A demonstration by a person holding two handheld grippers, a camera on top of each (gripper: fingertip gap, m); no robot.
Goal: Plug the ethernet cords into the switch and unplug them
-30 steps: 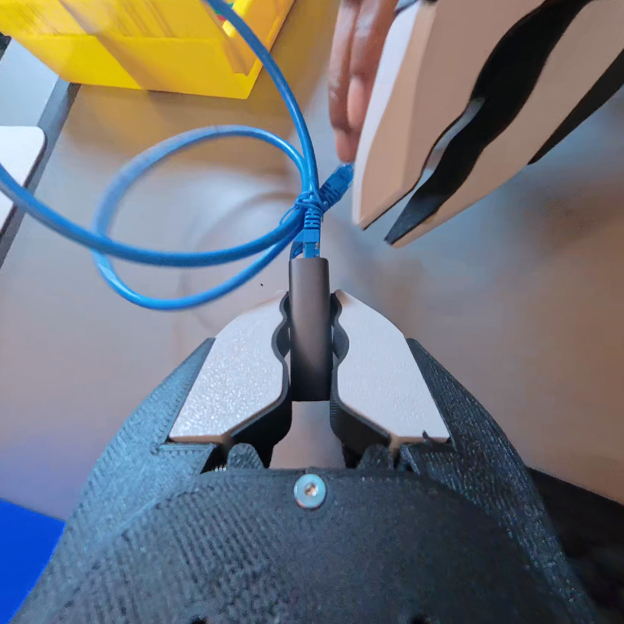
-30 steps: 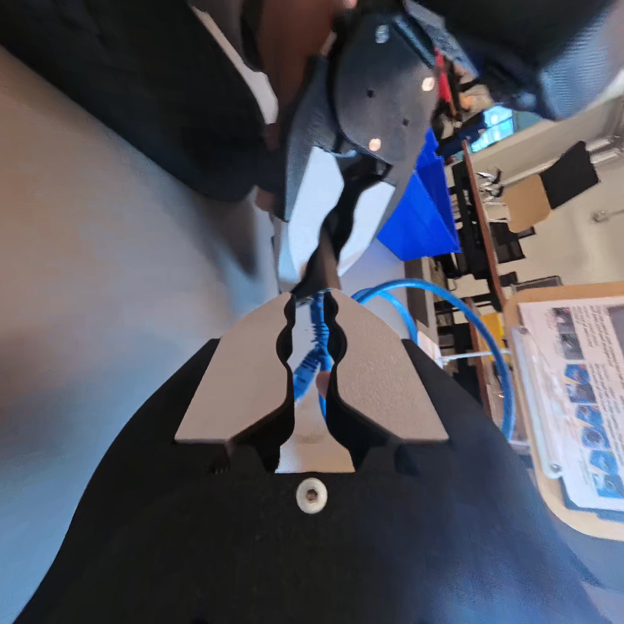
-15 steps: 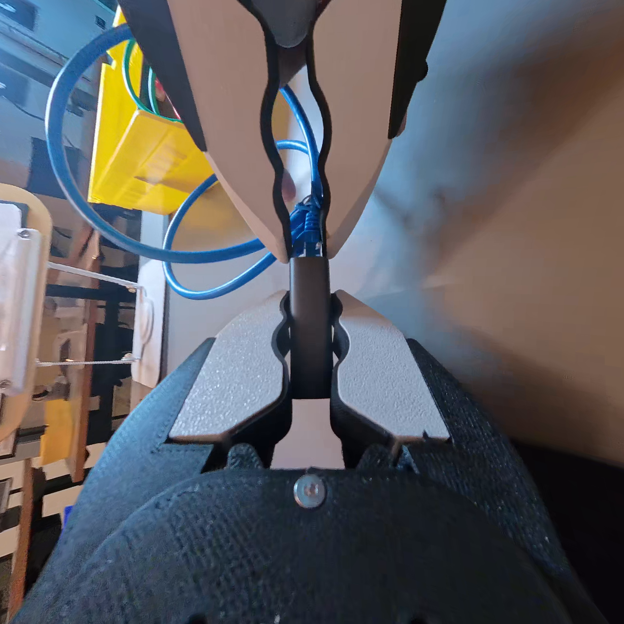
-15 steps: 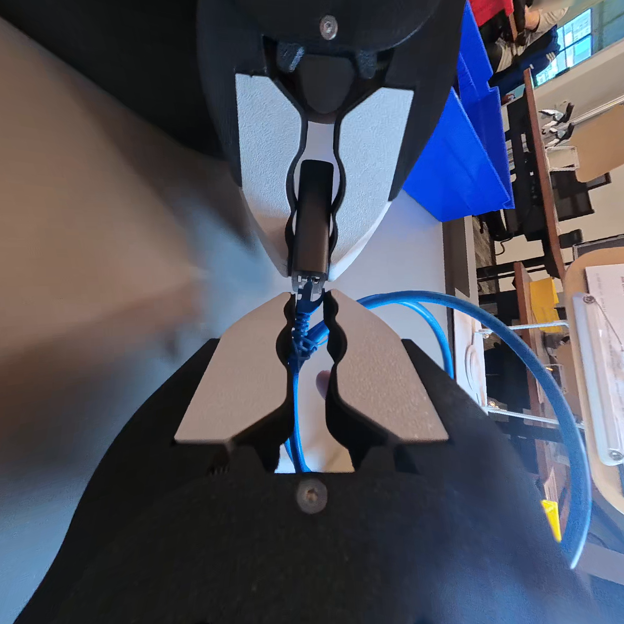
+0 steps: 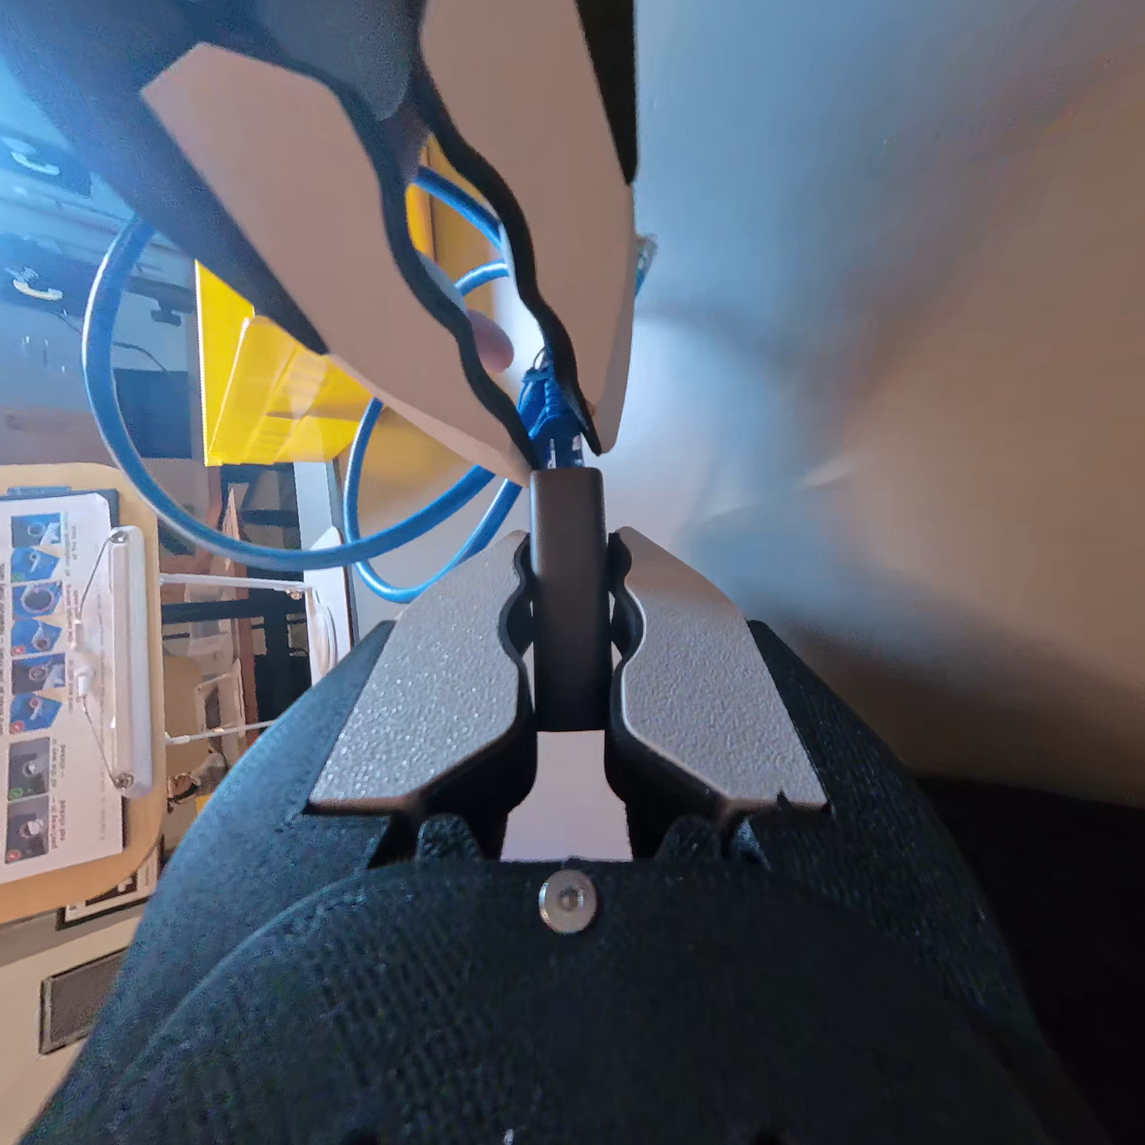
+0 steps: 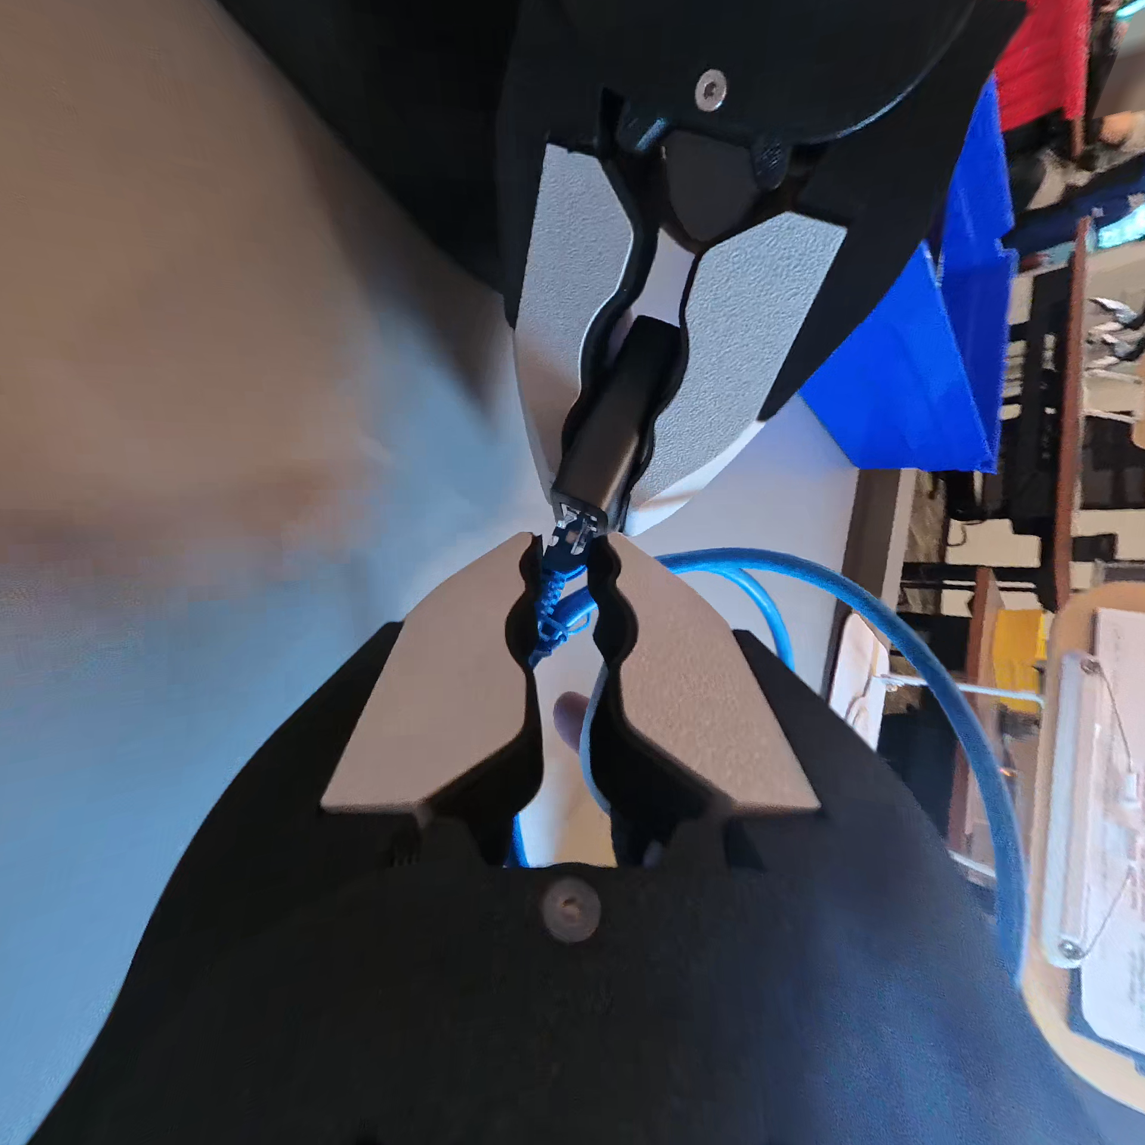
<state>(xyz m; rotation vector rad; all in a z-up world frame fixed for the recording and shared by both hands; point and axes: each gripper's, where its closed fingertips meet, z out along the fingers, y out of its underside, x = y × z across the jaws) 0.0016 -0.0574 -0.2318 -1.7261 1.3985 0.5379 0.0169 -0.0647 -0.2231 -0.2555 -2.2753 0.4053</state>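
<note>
My left gripper (image 5: 567,557), pebbled grey plates on woven black shells, pinches a smooth matte black oblong adapter block (image 5: 567,595). My right gripper (image 6: 561,545), same wavy-edged build, is pressed onto the ribbed blue boot of a glossy blue ethernet cord (image 6: 557,595). Half a second ago the two met nose to nose in line; now the right one sits tilted, and the clear plug tip (image 6: 573,530) is at the block's mouth, partly showing. The cord loops beyond, toward a yellow plastic bin (image 5: 272,396) and blue plastic bin (image 6: 898,396).
</note>
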